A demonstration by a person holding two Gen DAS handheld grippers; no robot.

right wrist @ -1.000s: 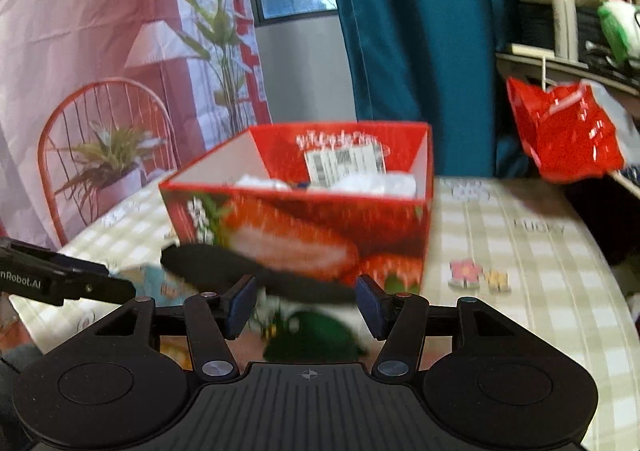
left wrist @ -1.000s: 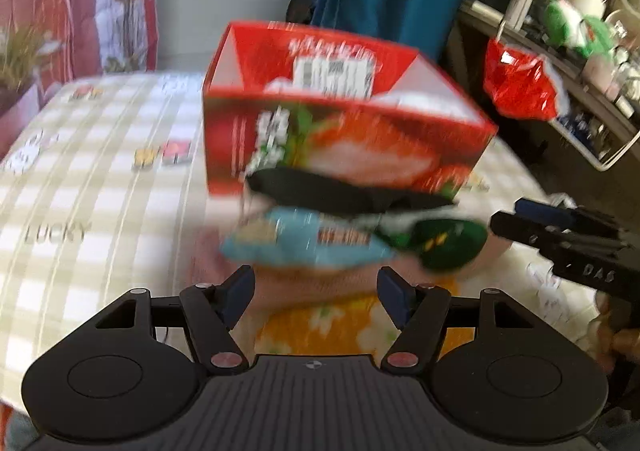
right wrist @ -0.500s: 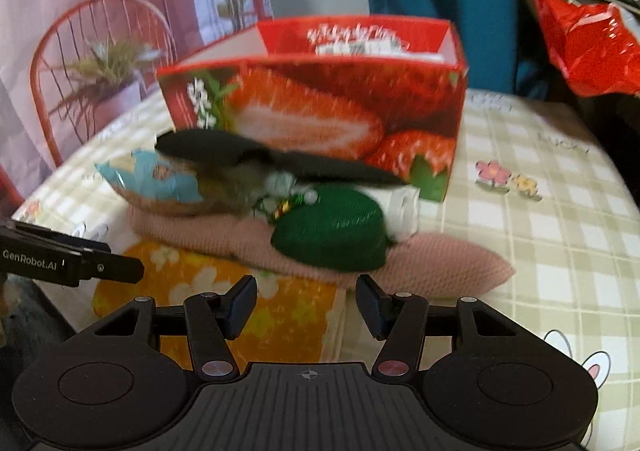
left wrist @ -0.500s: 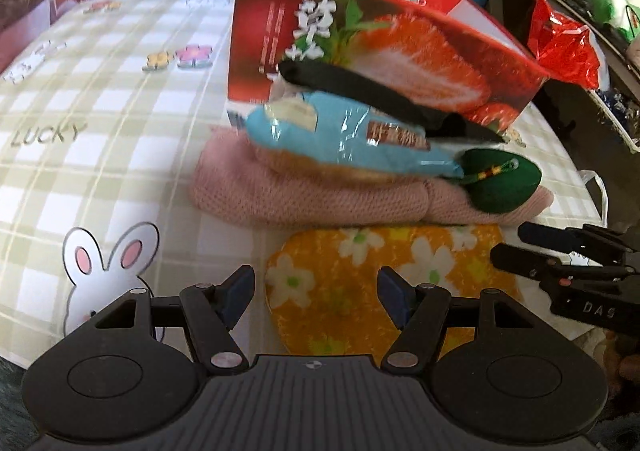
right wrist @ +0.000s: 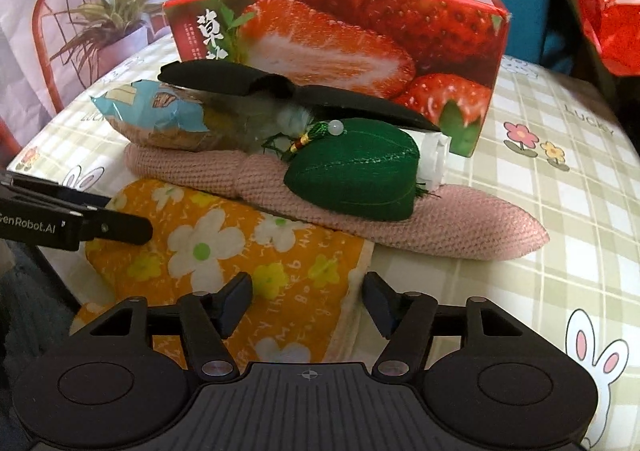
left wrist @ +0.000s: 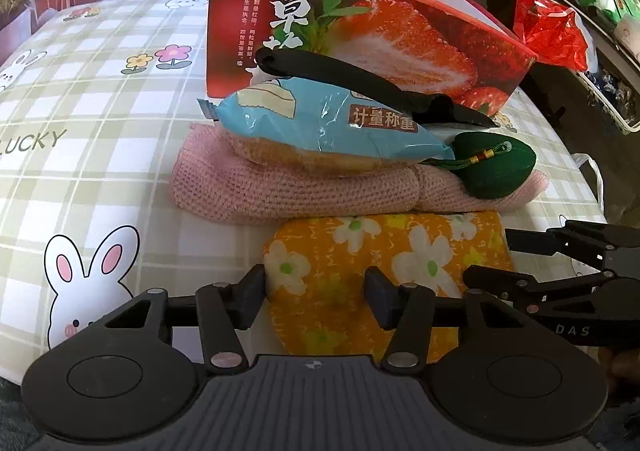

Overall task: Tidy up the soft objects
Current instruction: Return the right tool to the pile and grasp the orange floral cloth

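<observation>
Only the right wrist view shows a white roll (right wrist: 431, 155) behind the green pouch (right wrist: 356, 175). The strawberry box (left wrist: 360, 35) hides its contents. Both tools, left tool (left wrist: 316, 301) closing and right tool (right wrist: 308, 301) opening, stand spread over the orange floral cloth (left wrist: 384, 251), near on the counter (left wrist: 80, 139).

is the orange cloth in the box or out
Out: the orange cloth lies flat on the table, in front of the box.

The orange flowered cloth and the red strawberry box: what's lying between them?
In both wrist views, a pink knitted piece lies between orange flowered cloth and strawberry box, carrying a blue snack packet, green pouch and black strap.
</observation>
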